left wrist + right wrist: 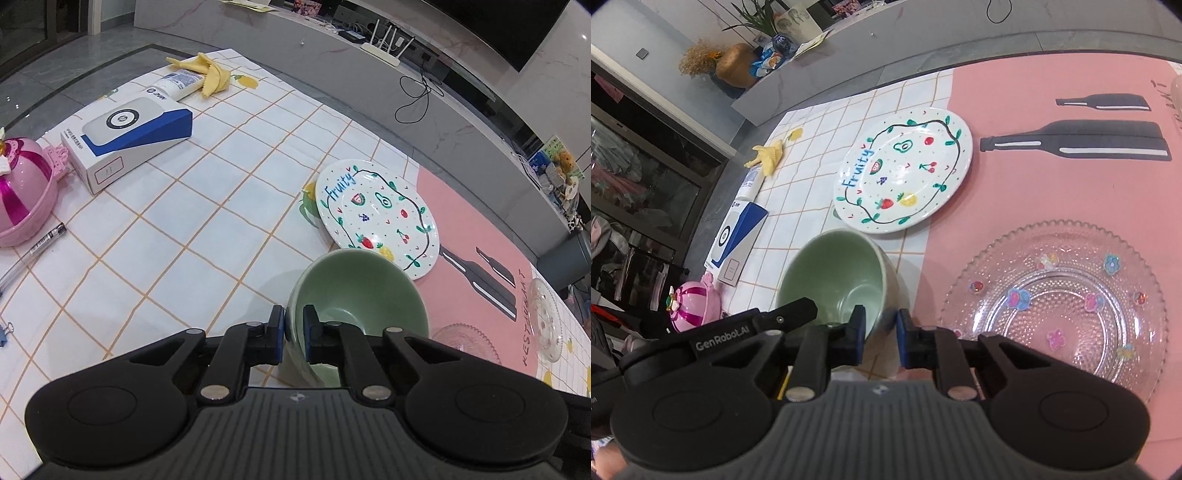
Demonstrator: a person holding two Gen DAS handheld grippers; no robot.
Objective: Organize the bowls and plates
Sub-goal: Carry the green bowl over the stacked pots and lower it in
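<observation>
**Green bowl clamped from two sides; two plates and sundries on the table**

- Green bowl (pixel 354 295): glazed ceramic, tilted, on the white grid-patterned cloth (pixel 177 221), close to the edge of the pink mat (pixel 1034 192). Held at its rim by both tools.
- Left gripper (pixel 293 325): jaws narrow, one finger outside the bowl wall and the other inside, pads pressed on the rim. In the right wrist view its black arm shows at the bowl's left side.
- Right gripper (pixel 881 334): jaws narrow, one finger inside the bowl, the other outside its wall on the mat side; rim pinched between them.
- Fruit plate (pixel 905 170): white, painted with fruit, a vine border and the word "Fruity". Lies flat just beyond the bowl, straddling the seam between cloth and mat.
- Glass plate (pixel 1056 302): clear, beaded, scalloped edge, small flower decals. Flat on the pink mat, just beside the right gripper.
- Second glass piece (pixel 546 321): clear, at the mat's far edge; shape unclear.
- White and blue box (pixel 129 140): far side of the cloth, well apart from the bowl.
- White tube (pixel 177 83) and yellow cloth (pixel 207 72): touching, beyond the box.
- Pink domed toy (pixel 22 195), pen (pixel 33 254), blue binder clip (pixel 5 334): left edge of the cloth.
</observation>
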